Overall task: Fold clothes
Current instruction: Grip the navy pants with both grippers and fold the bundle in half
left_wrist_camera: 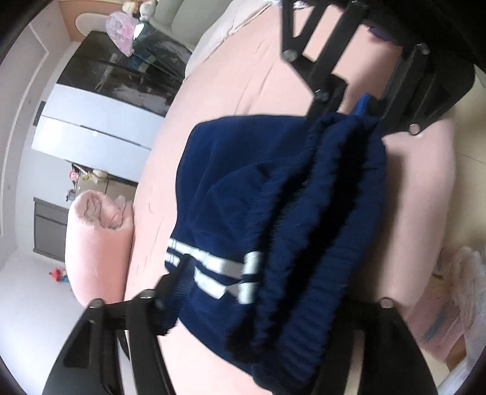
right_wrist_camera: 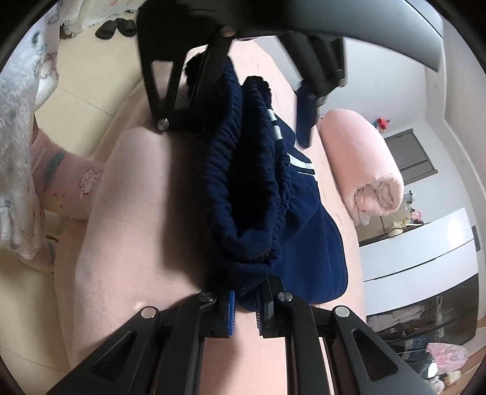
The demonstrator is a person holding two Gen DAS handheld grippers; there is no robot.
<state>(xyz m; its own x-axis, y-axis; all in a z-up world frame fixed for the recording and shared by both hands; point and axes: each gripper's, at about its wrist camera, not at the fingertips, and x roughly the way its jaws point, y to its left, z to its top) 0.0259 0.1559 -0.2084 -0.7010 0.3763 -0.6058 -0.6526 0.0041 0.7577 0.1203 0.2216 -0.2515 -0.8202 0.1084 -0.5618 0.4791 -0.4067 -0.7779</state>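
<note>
Navy blue fleece trousers (left_wrist_camera: 273, 197) with white stripes and a gathered waistband hang folded over a pink bed (left_wrist_camera: 243, 76). My left gripper (left_wrist_camera: 243, 307) is shut on the waistband end near me. My right gripper (left_wrist_camera: 361, 103) shows at the top of the left wrist view, shut on the other end. In the right wrist view my right gripper (right_wrist_camera: 246, 307) pinches the trousers (right_wrist_camera: 252, 194) between its blue pads, and my left gripper (right_wrist_camera: 212, 88) holds the far end. The waistband is stretched between them above the bed (right_wrist_camera: 136, 212).
A rolled pink blanket (left_wrist_camera: 97, 243) lies on the bed, also in the right wrist view (right_wrist_camera: 364, 158). A dark and white wardrobe (left_wrist_camera: 100, 106) stands behind. A fluffy white blanket (right_wrist_camera: 18, 106) and black slippers (right_wrist_camera: 115, 27) are beside the bed.
</note>
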